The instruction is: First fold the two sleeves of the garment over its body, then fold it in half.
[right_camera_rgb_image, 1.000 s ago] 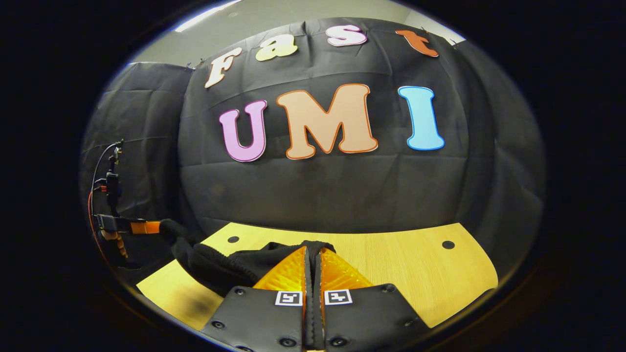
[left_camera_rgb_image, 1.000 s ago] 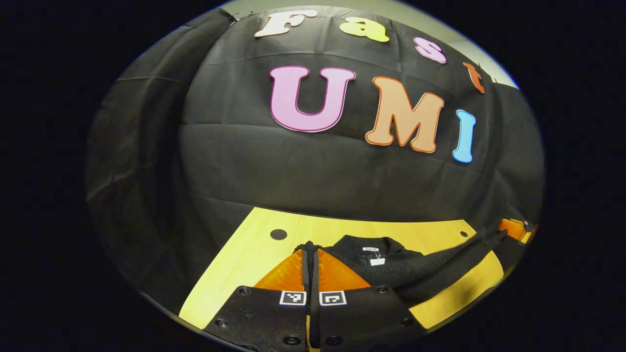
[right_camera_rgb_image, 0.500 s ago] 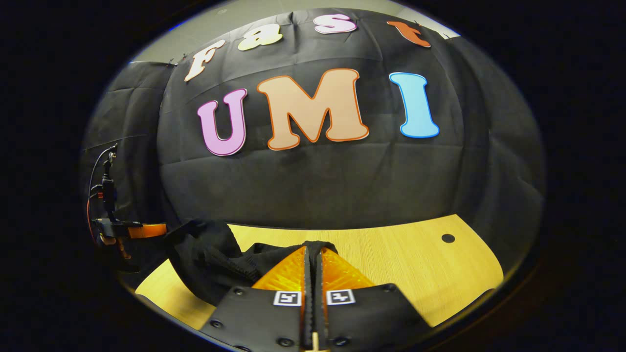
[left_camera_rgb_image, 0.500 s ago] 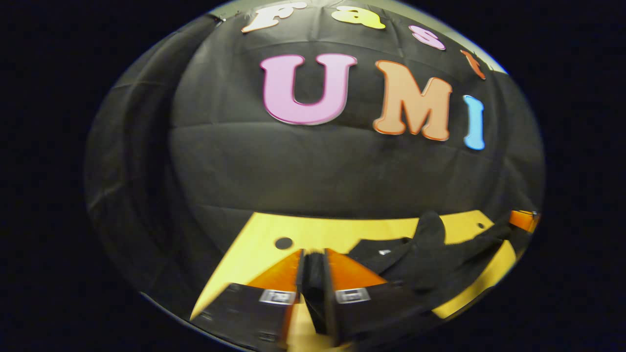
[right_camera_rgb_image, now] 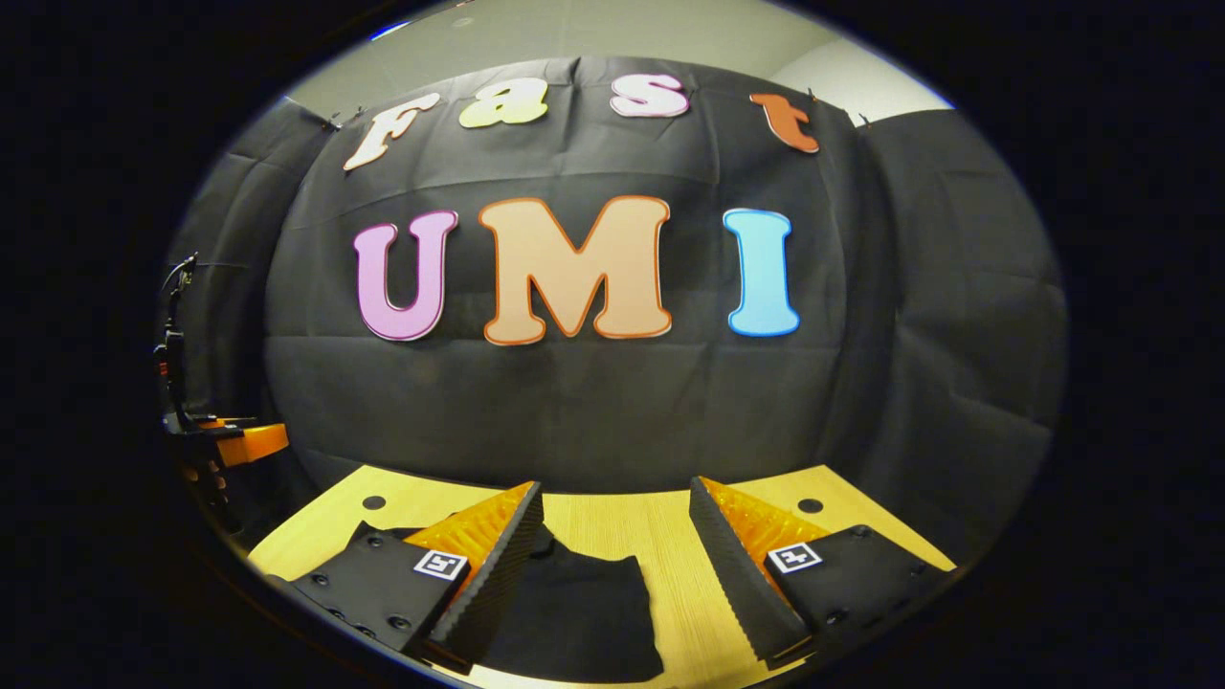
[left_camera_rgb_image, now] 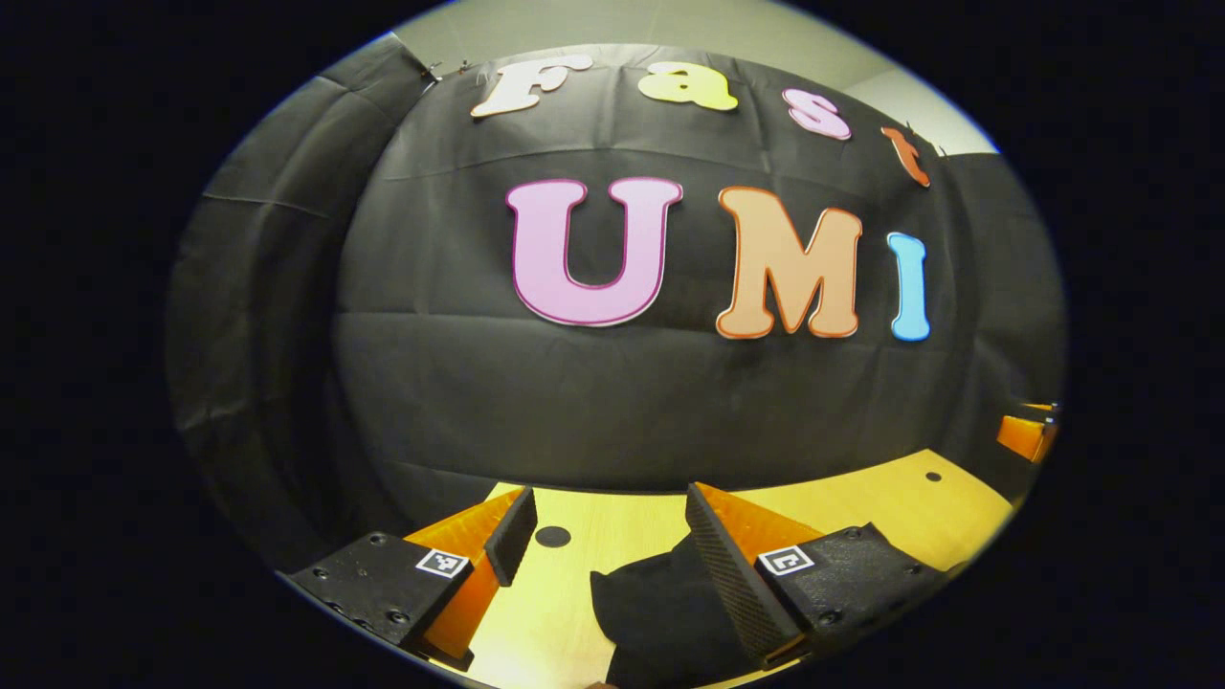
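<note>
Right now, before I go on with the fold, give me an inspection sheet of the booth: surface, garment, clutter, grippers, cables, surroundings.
Surface: wooden table, round holes near its back edge.
Job's things: black garment lying on the table, bunched; how far it is folded cannot be told.
Clutter: nothing seen.
Grippers: left gripper open, garment below and between its fingers, not gripped; right gripper open over the garment's edge, not gripped.
Cables: thin cable above the left gripper in the right gripper view, off the table.
Surroundings: black cloth wall behind the table, pale wall above it.
</note>
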The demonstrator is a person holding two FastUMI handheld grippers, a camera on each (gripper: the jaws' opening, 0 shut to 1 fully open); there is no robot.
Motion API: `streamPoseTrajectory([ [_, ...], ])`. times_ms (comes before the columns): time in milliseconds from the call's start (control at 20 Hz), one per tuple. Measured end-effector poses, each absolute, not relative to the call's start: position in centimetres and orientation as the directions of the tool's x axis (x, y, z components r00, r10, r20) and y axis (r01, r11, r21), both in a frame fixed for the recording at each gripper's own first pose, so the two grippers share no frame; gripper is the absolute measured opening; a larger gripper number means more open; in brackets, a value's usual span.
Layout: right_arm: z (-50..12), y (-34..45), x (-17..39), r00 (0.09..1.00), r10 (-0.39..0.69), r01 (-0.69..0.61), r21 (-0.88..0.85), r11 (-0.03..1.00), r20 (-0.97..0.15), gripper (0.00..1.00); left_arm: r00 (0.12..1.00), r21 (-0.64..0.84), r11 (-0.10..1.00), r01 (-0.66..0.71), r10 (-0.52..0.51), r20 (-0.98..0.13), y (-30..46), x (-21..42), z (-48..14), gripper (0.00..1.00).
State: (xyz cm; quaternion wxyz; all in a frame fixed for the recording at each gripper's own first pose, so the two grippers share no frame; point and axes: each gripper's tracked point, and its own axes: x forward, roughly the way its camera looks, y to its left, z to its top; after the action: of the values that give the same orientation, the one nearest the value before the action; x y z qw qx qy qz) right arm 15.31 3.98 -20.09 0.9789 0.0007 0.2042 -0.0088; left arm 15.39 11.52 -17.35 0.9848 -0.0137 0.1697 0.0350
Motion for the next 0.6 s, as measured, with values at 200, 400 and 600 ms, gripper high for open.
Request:
streamPoseTrajectory([
  [200,-16.4,4.2,12.0,0.948,0.019,-0.027,-0.02,0.999,-0.318,0.99,0.966,0.0,0.997,-0.075,0.072,-0.249,10.3,11.7,-12.6,0.94],
  [400,-14.3,4.6,7.3,0.955,0.082,-0.085,0.003,0.996,-0.285,0.98,0.975,-0.003,0.995,-0.1,0.097,-0.198,8.7,7.0,-8.8,0.94],
  [600,-12.5,4.4,1.6,0.963,0.11,-0.096,0.067,0.993,-0.245,0.98,0.982,0.065,0.993,-0.098,0.107,-0.153,6.7,1.7,-5.3,0.93],
])
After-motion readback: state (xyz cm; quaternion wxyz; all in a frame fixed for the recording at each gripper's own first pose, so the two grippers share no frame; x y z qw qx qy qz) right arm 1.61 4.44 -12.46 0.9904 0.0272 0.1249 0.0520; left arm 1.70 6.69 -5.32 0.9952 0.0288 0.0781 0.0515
